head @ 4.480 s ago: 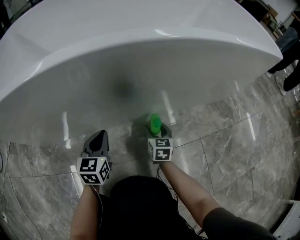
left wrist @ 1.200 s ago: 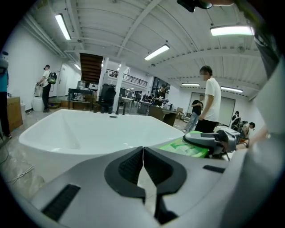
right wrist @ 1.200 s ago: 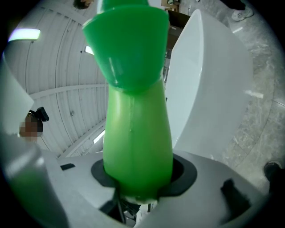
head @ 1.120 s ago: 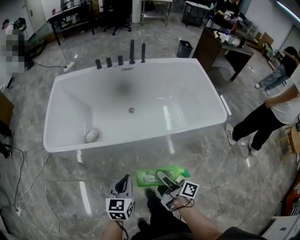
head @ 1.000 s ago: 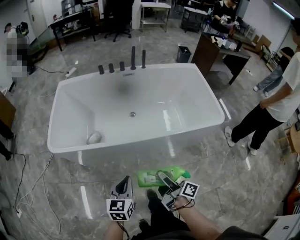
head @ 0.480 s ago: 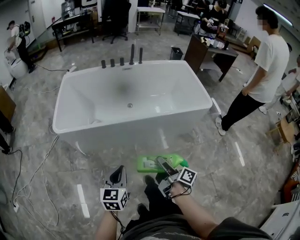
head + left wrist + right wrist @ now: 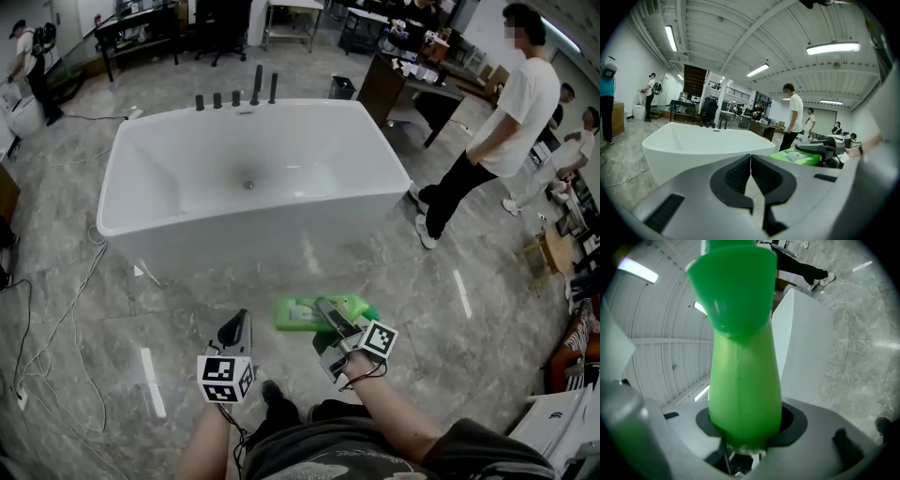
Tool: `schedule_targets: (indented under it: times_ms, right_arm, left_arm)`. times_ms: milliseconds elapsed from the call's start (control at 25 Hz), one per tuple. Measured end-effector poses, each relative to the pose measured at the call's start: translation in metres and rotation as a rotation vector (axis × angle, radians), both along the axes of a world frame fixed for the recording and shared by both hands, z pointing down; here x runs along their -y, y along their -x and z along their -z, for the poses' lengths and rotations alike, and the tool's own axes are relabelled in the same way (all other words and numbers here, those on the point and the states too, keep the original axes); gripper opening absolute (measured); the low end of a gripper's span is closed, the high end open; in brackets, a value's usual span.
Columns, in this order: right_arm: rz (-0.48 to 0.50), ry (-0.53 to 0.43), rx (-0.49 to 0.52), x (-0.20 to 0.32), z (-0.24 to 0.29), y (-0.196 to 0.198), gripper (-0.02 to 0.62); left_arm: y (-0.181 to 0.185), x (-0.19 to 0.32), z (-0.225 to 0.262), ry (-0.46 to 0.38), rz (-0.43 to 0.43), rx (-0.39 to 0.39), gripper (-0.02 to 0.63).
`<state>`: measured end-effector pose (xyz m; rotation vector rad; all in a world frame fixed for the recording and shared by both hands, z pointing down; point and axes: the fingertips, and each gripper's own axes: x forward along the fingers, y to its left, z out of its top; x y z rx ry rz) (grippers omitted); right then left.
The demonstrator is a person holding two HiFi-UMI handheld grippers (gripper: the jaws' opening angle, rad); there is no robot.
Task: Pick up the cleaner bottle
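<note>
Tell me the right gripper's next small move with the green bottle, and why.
Probably roll the right gripper to stand the cleaner bottle upright, grip unchanged. Its jaws are clamped on the bottle, which lies sideways in the air above the floor, so the pickup looks done. The left gripper is shut and empty.
</note>
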<state>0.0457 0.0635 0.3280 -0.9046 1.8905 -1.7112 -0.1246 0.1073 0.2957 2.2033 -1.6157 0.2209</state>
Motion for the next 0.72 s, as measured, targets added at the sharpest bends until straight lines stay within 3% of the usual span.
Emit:
schedule_targets:
  times_ms: [240, 720]
  right_arm:
    - [0.024, -0.013, 0.01, -0.011, 0.005, -0.006, 0.193]
    - [0.044, -0.012, 0.049, -0.052, 0.015, -0.079, 0.193]
  left_arm:
    - [-0.01, -0.009, -0.001, 0.017, -0.003, 0.009, 0.015]
    - [-0.109, -0.049, 0.009, 0.024, -0.032, 0.034, 0.015]
